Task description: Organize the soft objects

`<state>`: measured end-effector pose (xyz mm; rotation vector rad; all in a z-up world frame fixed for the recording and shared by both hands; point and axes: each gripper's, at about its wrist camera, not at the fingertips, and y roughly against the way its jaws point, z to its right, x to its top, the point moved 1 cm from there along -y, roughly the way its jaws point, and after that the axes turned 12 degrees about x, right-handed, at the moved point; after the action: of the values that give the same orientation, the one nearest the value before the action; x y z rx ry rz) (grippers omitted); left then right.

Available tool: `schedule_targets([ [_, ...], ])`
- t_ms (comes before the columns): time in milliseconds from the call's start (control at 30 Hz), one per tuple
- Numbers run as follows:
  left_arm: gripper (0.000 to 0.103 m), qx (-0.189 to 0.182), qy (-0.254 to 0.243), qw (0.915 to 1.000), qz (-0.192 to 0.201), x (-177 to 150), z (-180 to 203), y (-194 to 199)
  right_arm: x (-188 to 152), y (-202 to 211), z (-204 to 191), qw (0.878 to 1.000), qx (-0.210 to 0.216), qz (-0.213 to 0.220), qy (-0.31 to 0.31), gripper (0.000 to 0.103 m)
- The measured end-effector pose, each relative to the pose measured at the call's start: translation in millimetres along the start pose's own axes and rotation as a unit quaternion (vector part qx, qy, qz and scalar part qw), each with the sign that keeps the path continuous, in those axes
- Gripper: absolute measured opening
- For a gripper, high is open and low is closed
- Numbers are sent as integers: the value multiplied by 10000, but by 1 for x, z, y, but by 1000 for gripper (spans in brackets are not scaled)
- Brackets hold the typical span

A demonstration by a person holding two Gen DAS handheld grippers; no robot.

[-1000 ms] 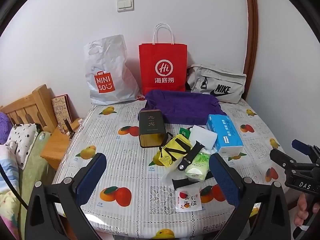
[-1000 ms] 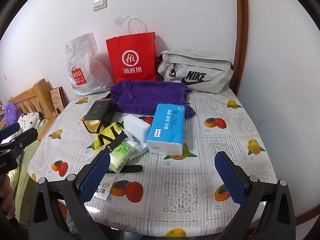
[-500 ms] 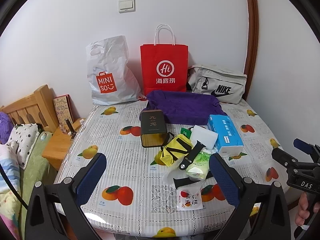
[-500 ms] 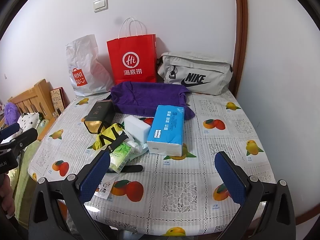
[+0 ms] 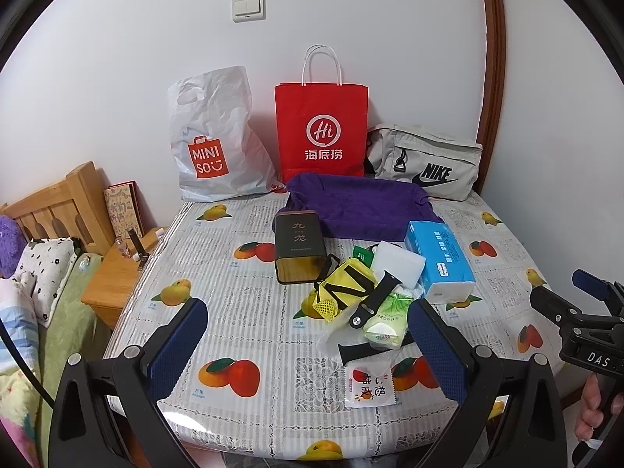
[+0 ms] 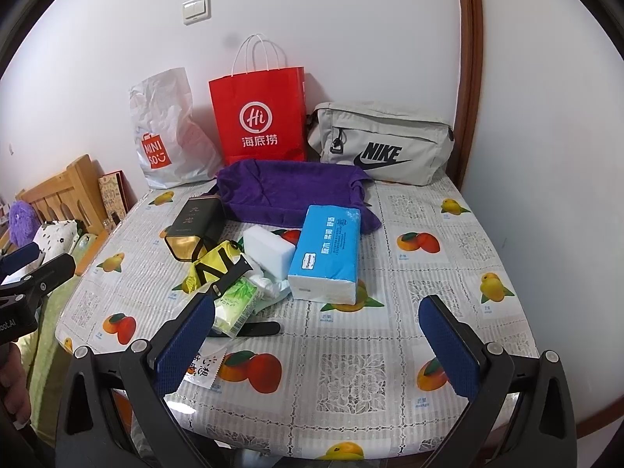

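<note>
Both grippers hovering over near edge of table (image 5: 241,312), nothing held. Left gripper (image 5: 308,347) jaws spread wide, blue pads (image 5: 177,341) apart, over bare tablecloth w/ fruit print. Right gripper (image 6: 318,345) likewise spread wide, empty; also visible at right edge of left wrist view, a hand on its grip.

Soft stuff clustered mid-table:
- purple towel (image 5: 362,204) bunched at back, in front of red paper bag (image 5: 321,128) and grey Nike pouch (image 5: 427,160), touching both or nearly, can't tell.
- blue tissue pack (image 6: 327,251) lying flat, far end on towel edge.
- white sponge block (image 6: 269,247) just beside tissue pack, its left.
- yellow pouch w/ black straps (image 5: 345,284) against front of dark tea tin (image 5: 298,245), tin lying on its side.
- green wet-wipe pack (image 6: 236,304) near side of yellow pouch, crumpled white plastic under/around it.
- black watch strap (image 5: 374,298) draped across yellow pouch and wipes; 2nd strap piece (image 6: 257,327) flat on cloth just near side of wipes.
- small sachet w/ orange print (image 5: 368,384) nearest to cam, in left wrist view betw. the two pads, closer to right pad; in right wrist view partly hidden behind left pad.

White Miniso bag (image 5: 212,136) leaning on wall, back left. Wooden bed frame (image 5: 54,202) and nightstand off table's left side.
</note>
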<state>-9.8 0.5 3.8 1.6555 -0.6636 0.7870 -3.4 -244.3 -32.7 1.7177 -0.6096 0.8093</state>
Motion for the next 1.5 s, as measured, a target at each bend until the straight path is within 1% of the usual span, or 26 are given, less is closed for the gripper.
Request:
schedule_targets([
  [667, 103, 9, -10, 10000, -1, -11, 3, 3, -4, 0, -8, 10000, 24, -43, 59, 103],
  [1067, 103, 3, 13, 10000, -70, -9, 0, 0, -4, 2, -5, 10000, 8, -16, 33, 103],
  [1233, 103, -46, 9, 9999, -101, -6, -2, -3, -3, 3, -5, 10000, -19, -1, 38, 103],
  [1367, 103, -221, 11, 9996, -184, -4, 0, -8, -1, 3, -5, 10000, -11, 21, 29, 103],
  [1500, 103, -259, 4, 9995, -199, -6, 2, -11, 0, 1, -5, 10000, -13, 5, 51, 103],
])
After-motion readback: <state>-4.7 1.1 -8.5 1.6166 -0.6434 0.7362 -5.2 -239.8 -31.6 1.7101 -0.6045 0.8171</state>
